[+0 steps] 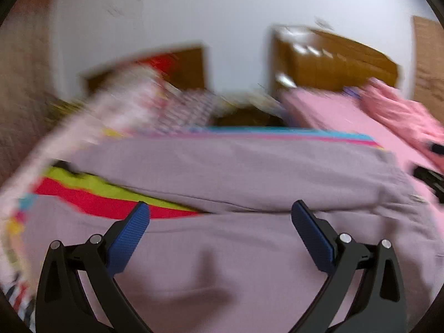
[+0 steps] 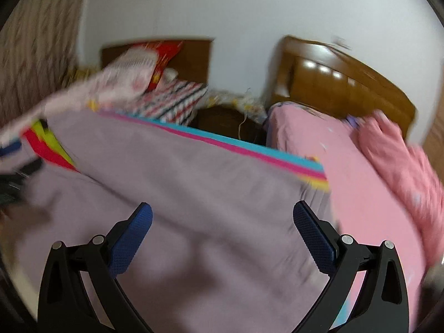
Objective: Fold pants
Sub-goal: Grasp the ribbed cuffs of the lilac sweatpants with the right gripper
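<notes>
Two grippers hang above the mauve pants, which lie spread across a striped sheet on the bed, filling each view from 9 to 3 o'clock. The left gripper is spread wide and holds nothing; the right gripper likewise. Both views are blurred. A good fold likely means each gripper pinching both cloth layers at an edge, then lifting evenly so the legs stay aligned.
</notes>
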`<state>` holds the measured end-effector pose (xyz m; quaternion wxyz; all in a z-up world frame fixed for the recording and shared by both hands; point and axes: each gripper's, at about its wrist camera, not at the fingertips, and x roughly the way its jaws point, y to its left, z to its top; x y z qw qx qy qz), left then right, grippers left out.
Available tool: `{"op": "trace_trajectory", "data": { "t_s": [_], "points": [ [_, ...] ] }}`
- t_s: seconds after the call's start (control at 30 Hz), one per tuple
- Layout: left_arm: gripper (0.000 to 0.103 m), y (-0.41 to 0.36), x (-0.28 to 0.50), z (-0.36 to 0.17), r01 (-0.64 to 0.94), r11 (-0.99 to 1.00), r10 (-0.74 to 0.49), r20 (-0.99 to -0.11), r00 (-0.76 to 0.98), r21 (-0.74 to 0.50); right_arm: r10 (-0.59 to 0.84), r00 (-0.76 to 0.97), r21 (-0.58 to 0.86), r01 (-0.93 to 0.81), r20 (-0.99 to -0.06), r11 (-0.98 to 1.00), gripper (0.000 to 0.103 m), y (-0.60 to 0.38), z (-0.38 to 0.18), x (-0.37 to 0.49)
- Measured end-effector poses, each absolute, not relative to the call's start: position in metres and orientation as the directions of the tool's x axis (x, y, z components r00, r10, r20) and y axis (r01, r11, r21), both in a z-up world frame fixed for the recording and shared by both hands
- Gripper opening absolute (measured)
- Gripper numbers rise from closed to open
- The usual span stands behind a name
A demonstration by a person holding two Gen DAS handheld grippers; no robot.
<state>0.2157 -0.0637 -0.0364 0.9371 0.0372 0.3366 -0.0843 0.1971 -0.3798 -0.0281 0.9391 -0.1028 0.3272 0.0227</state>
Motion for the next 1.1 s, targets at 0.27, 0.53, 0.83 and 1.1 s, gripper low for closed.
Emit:
{"op": "trace_trajectory", "data": {
  "t_s": [0.27,0.53,0.83,1.1],
  "points": [
    [0.101,-0.051,0.282,-0.045,0.090,0.964,-0.233,-0.624,0.746,-0.252,0.194,0.560,-0.010,-0.340,-0.805,0.940,0.093,-0.493,-0.086,0.389],
    [0.101,-0.053,0.306,-0.074,0.164,0.958,-0.284,-0.717,0.637,-0.234,0.343,0.338,0.151,-0.484,-0.876,0.862,0.071,-0.505,-0.125,0.434],
    [0.101,-0.048,0.291,-0.084,0.154,0.941,-0.332,-0.730,0.598,-0.301,0.207,0.528,-0.110,-0.507,-0.823,0.855,0.014,-0.458,-0.081,0.377],
    [0.101,-0.020,0.241,-0.066,0.144,0.930,-0.348,-0.680,0.645,-0.339,0.216,0.824,-0.313,-0.422,-0.524,0.851,0.013,-0.378,0.001,0.146]
  ]
}}
